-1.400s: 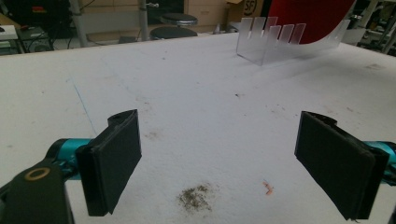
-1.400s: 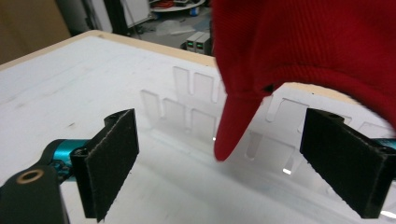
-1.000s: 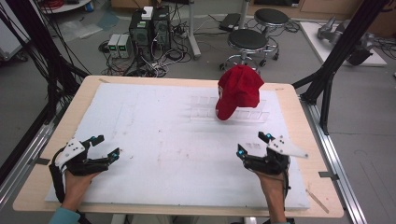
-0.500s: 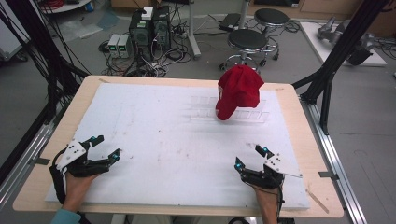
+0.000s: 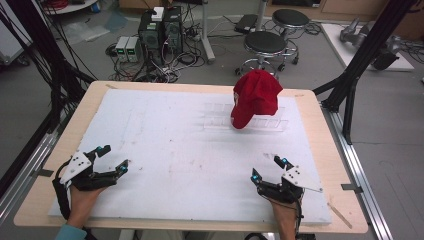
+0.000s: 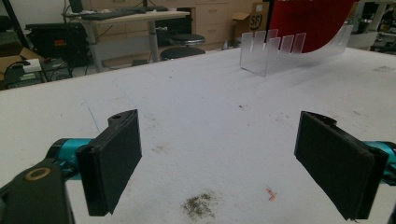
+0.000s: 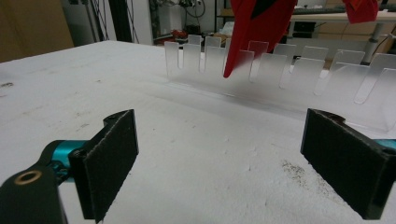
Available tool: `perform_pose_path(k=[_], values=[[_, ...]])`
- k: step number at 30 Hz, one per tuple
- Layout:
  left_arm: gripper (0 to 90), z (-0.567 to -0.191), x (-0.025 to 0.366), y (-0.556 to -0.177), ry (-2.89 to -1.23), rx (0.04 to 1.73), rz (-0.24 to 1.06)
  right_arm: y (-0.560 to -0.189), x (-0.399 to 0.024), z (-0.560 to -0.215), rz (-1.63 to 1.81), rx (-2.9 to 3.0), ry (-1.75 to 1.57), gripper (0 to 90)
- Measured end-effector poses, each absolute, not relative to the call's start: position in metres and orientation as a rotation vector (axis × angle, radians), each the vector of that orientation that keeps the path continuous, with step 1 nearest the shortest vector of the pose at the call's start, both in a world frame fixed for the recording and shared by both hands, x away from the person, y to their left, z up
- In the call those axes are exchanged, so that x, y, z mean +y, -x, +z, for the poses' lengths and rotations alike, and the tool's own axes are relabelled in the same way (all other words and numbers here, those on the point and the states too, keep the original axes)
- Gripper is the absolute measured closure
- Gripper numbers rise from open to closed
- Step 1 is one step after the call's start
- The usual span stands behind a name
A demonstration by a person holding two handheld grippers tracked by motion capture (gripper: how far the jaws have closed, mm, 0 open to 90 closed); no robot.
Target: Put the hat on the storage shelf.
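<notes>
Your left hand-held gripper (image 5: 111,159) sits at the near left of the white foam-covered surface (image 5: 170,150), jaws spread wide, nothing between them. Your right hand-held gripper (image 5: 269,169) at near right is likewise spread and empty. The red fabric baseball cap (image 5: 255,97) rests on the clear slotted acrylic rack (image 5: 272,122) at far right, well apart from both.

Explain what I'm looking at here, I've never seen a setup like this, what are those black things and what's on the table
A person sits at a table covered by a white sheet, holding a hand-operated two-jaw tool in each hand: the left gripper and the right gripper. One picture is from a camera overhead; the other two come from cameras riding on each gripper, looking out between its black pads. Both grippers are open and hold nothing. At the far side of the table a red cap sits on a clear plastic slotted rack.
</notes>
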State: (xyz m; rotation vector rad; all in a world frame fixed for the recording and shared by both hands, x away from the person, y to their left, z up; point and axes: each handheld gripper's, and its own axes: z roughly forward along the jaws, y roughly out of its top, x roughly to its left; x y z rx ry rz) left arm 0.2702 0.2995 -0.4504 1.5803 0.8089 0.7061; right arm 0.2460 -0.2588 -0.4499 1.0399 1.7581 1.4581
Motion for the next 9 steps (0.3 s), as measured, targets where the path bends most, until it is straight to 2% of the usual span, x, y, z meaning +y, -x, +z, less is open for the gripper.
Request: perform_pose_path(k=[9], values=[[15.2, -0.4507, 0.3001, -0.2686, -1.568, 0.804, 0.717, -0.2442, -0.2580, -0.4505, 1.467, 1.774, -1.011, 10.1]])
